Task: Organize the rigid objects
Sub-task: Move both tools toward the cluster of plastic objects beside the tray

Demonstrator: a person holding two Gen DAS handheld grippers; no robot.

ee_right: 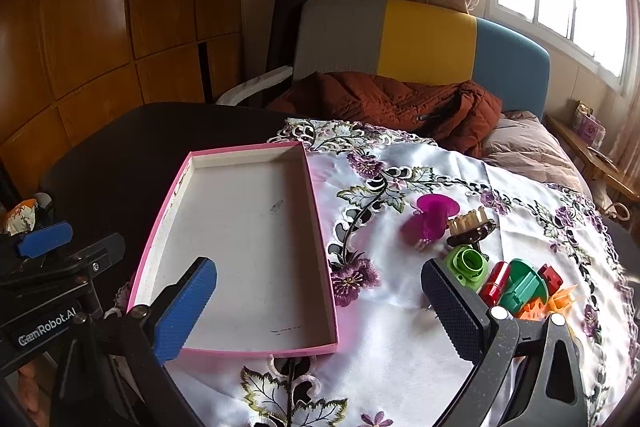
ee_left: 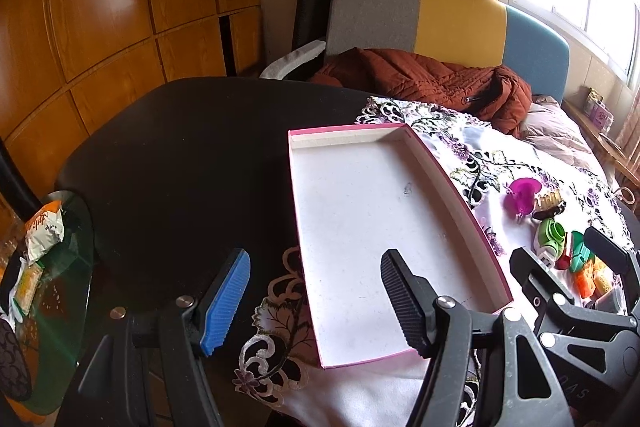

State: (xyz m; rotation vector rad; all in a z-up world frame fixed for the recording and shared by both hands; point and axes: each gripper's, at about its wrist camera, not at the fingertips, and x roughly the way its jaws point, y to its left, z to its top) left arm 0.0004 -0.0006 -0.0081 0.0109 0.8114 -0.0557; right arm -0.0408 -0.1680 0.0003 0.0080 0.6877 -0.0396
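A shallow pink-edged white box (ee_right: 248,235) lies empty on the floral cloth; it also shows in the left wrist view (ee_left: 380,227). To its right lie small rigid toys: a magenta piece (ee_right: 432,215), a brown comb-like piece (ee_right: 470,227), a green ring piece (ee_right: 468,265), a red cylinder (ee_right: 494,283), and green, red and orange pieces (ee_right: 532,293). My right gripper (ee_right: 316,311) is open and empty, above the box's near right corner. My left gripper (ee_left: 316,299) is open and empty at the box's near left edge.
The white floral cloth (ee_right: 400,339) covers the right part of a black round table (ee_left: 180,155). A bed with a rust quilt (ee_right: 392,103) stands behind. A glass side table with snack packets (ee_left: 44,231) is at the left.
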